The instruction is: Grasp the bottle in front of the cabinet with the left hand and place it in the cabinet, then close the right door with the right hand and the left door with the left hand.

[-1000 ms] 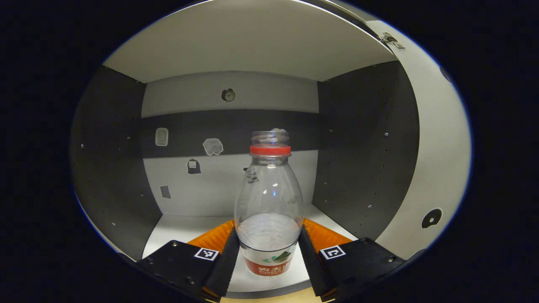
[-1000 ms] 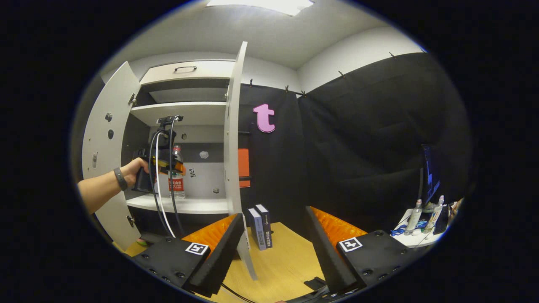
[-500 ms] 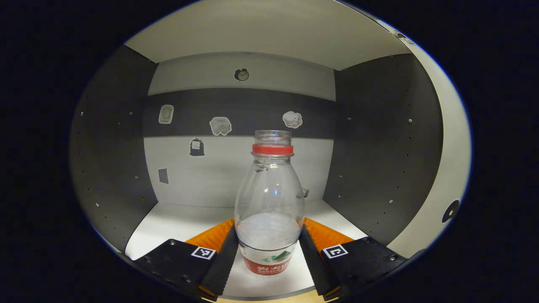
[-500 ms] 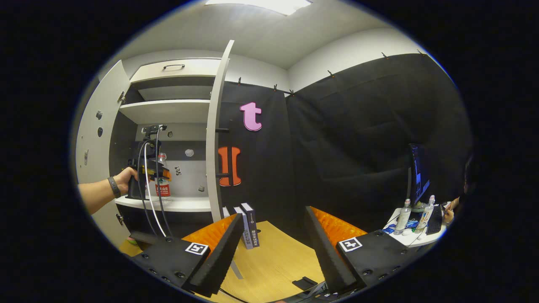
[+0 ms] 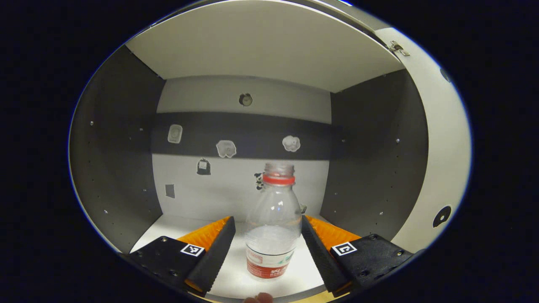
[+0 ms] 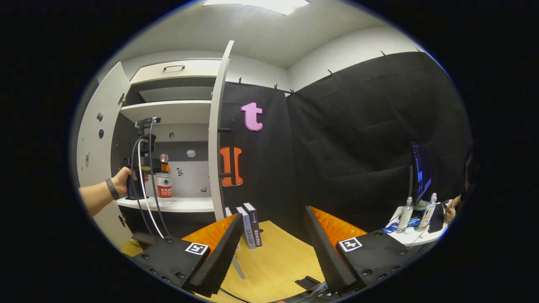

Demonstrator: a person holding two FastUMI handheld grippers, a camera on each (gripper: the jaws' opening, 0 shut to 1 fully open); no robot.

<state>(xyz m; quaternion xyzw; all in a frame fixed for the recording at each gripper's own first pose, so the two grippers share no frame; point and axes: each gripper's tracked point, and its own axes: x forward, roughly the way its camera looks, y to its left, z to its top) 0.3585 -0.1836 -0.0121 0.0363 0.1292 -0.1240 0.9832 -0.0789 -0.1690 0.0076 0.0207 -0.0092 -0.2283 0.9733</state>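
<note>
Bottle [image 5: 273, 227] stands on the cabinet shelf [image 5: 177, 225] between the left gripper [image 5: 263, 240] fingers — spread, holding nothing — where a careless pull-back could topple it.

The bottle [image 5: 271, 227] label's print is too small to read.

Clear plastic bottle [image 5: 273, 223], red neck ring, no cap, red label at the base, stands upright on the white cabinet shelf [image 5: 181, 225]. Both cabinet doors open: right door [image 6: 215, 139], left door [image 6: 99, 139].
</note>
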